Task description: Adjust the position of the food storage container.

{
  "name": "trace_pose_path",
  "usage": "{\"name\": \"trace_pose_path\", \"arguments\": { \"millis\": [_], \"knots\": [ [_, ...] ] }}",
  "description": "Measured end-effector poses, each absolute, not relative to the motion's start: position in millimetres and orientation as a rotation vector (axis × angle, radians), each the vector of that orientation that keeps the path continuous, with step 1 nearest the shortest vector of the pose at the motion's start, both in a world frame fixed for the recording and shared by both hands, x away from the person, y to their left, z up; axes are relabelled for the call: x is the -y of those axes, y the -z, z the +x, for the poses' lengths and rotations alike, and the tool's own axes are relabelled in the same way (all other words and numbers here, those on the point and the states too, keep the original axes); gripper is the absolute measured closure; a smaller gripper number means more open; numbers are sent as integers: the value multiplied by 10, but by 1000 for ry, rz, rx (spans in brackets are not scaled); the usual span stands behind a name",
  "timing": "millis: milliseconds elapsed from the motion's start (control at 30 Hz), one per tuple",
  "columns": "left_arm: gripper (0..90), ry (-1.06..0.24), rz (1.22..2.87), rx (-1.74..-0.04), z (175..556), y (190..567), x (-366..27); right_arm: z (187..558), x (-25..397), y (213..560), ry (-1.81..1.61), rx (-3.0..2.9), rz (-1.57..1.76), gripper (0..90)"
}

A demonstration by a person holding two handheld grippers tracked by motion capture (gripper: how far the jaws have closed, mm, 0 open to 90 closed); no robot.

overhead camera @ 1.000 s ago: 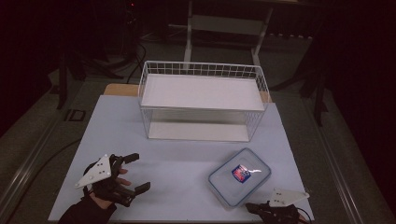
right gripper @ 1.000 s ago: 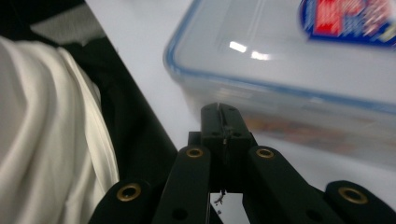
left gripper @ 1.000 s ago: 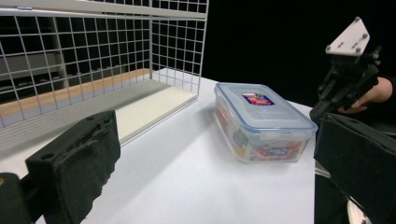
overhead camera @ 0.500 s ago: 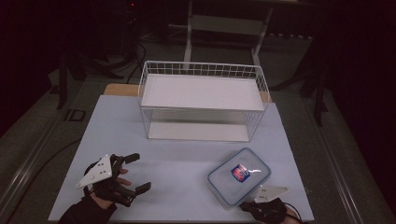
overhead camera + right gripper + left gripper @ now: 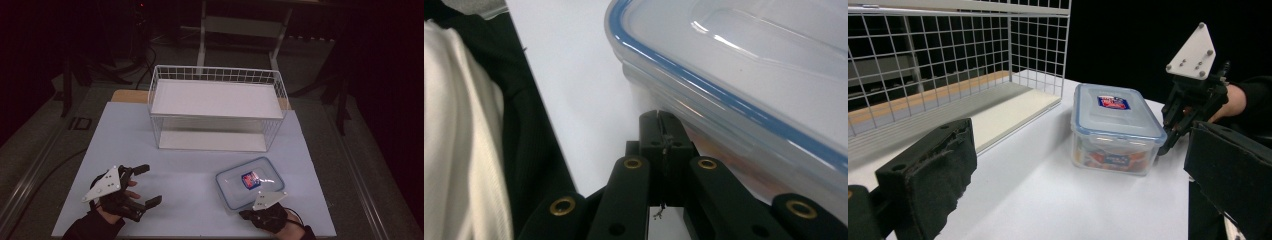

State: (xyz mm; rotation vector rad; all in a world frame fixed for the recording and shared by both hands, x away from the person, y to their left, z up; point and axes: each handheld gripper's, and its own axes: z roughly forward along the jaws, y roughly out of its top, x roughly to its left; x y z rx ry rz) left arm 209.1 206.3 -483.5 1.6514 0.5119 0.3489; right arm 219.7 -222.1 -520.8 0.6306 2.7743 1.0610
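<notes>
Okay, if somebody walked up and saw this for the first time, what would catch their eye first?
Probably the white wire basket standing at the far middle of the table. Next, the clear lidded food container with its blue seal, near the front right edge. The right hand-held gripper, jaws shut, sits right at its side; the left hand-held gripper is open at the front left.

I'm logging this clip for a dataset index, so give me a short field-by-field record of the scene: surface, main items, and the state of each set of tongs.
surface: white table
container: clear lidded box with blue seal, near the table's front right, lid on
rack: white wire basket shelf, at the back of the table
left tongs: open, holding nothing, resting at front left
right tongs: jaws shut together, tips at the container's near side wall just under the lid rim
contents: colourful packaging inside, details unclear
</notes>
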Motion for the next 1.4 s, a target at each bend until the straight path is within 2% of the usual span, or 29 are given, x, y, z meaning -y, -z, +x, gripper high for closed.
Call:
{"name": "trace_pose_path", "arguments": {
  "millis": [267, 467, 733, 967, 1133, 1400],
  "knots": [
    [5, -350, 1655, -513, 2090, 4840, -2067, 2281, 2087, 5199, -1066, -2777, 593, 900],
    [5, -351, 1653, -512, 2089, 4837, -2069, 2226, 2224, 5115, -1072, -2753, 595, 900],
    [5, -355, 1660, -506, 2080, 4831, -2054, 2209, 2859, 5042, -983, -2639, 756, 900],
    [5, -358, 1667, -504, 2082, 4835, -2045, 2430, 3339, 5105, -912, -2496, 954, 900],
    [5, -352, 1663, -508, 2091, 4842, -2047, 2638, 3419, 5202, -916, -2437, 1026, 900],
    [5, -351, 1666, -505, 2091, 4845, -2053, 2790, 3269, 5259, -915, -2458, 992, 900]
  ]
}}
